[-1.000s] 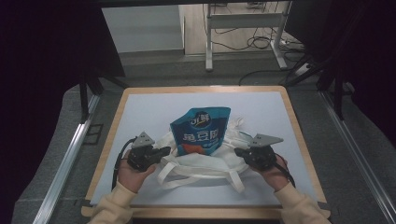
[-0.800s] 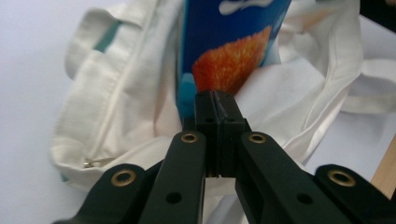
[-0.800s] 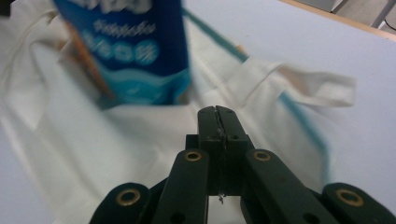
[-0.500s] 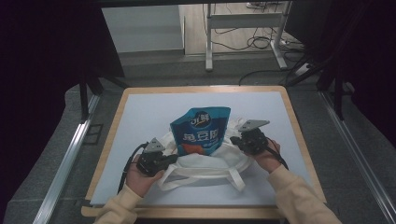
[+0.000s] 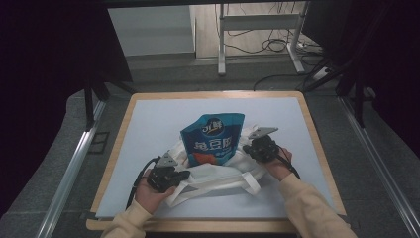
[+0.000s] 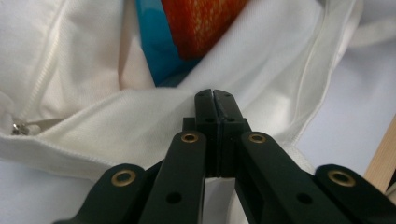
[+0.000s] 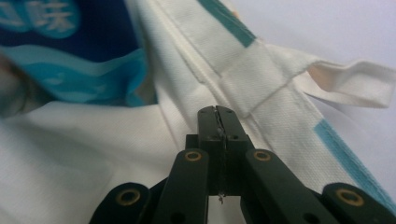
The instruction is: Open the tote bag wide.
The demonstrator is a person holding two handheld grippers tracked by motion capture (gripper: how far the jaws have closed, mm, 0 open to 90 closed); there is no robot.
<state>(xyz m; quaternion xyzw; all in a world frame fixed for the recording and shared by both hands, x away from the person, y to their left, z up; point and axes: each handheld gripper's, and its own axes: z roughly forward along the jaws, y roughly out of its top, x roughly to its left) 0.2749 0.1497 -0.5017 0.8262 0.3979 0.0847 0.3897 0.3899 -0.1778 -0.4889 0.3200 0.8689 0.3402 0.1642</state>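
- My left gripper (image 5: 182, 174) and right gripper (image 5: 247, 147), jaws pressed together, each seem to pinch the white bag's (image 5: 218, 173) rim.
- The blue pouch (image 5: 212, 138) stands mid-table, its lower part already inside the bag.
- Left: pulling the bag fully over it.

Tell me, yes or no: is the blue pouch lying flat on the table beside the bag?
No, the blue pouch stands upright inside the white tote bag.
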